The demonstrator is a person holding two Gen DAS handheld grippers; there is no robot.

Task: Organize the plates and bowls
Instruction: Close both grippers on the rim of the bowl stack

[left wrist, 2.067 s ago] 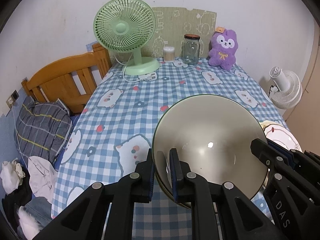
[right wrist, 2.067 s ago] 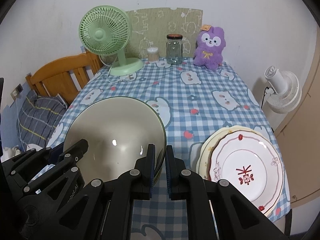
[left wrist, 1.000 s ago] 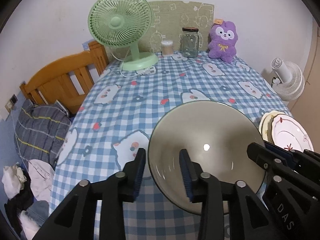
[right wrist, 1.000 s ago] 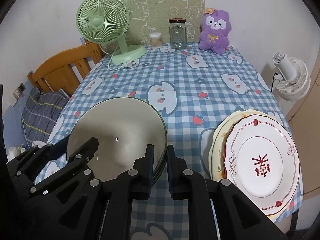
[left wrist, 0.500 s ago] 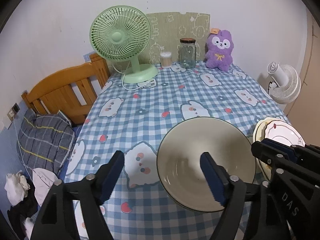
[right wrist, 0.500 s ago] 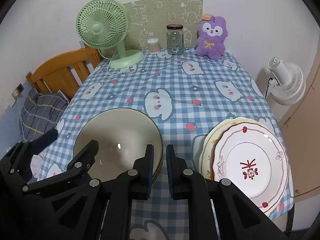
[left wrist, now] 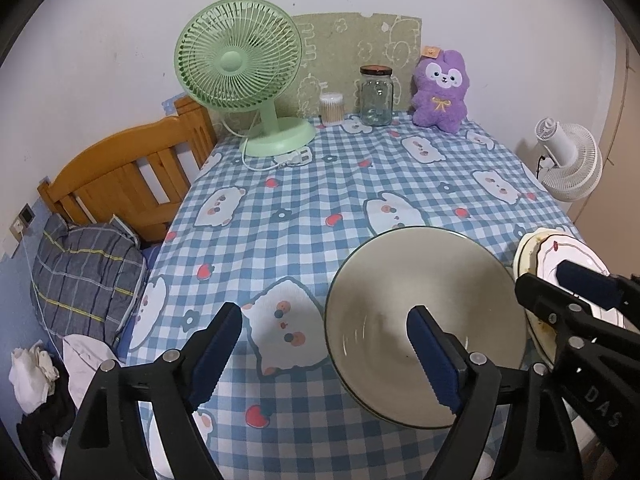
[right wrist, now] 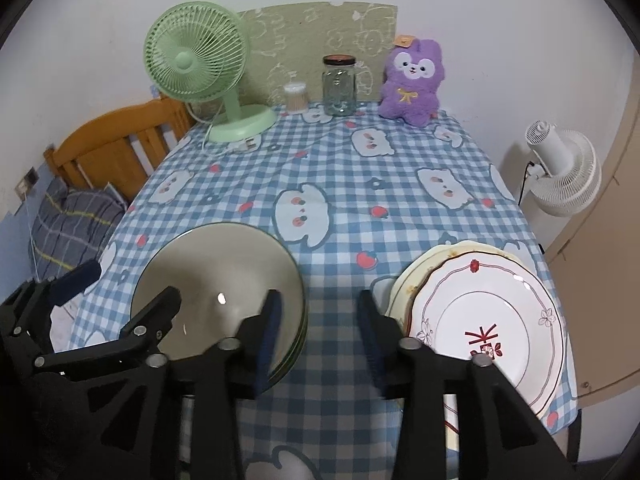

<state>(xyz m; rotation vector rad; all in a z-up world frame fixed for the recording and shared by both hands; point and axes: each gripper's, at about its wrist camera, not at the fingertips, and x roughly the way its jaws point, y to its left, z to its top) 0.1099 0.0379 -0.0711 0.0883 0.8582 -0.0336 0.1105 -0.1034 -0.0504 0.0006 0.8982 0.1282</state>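
A stack of beige bowls with dark green rims (left wrist: 424, 280) (right wrist: 224, 264) rests on the checked tablecloth near the front edge. My left gripper (left wrist: 324, 354) is opening, its jaws wide apart. The bowls' left rim lies between them untouched, and one pad (left wrist: 432, 356) hangs over the bowl's inside. My right gripper (right wrist: 318, 332) is also opening; the bowls' right rim sits just inside its left pad (right wrist: 268, 332), with no grip on it. To the right lies a stack of white plates (right wrist: 488, 320) (left wrist: 560, 248), the top one with a red pattern.
At the back of the table (right wrist: 360, 184) stand a green fan (left wrist: 240, 80), a glass jar (left wrist: 376, 96), a cotton-swab tub (left wrist: 332, 108) and a purple plush (left wrist: 440, 88). A white fan (right wrist: 560, 172) stands off the right edge. A wooden headboard (left wrist: 128, 176) and a pillow (left wrist: 84, 272) lie left.
Both grippers were shut on the top bowl's rim, one on each side. The left let go first and spread wide, then the right opened. The bowl now rests on the stack.
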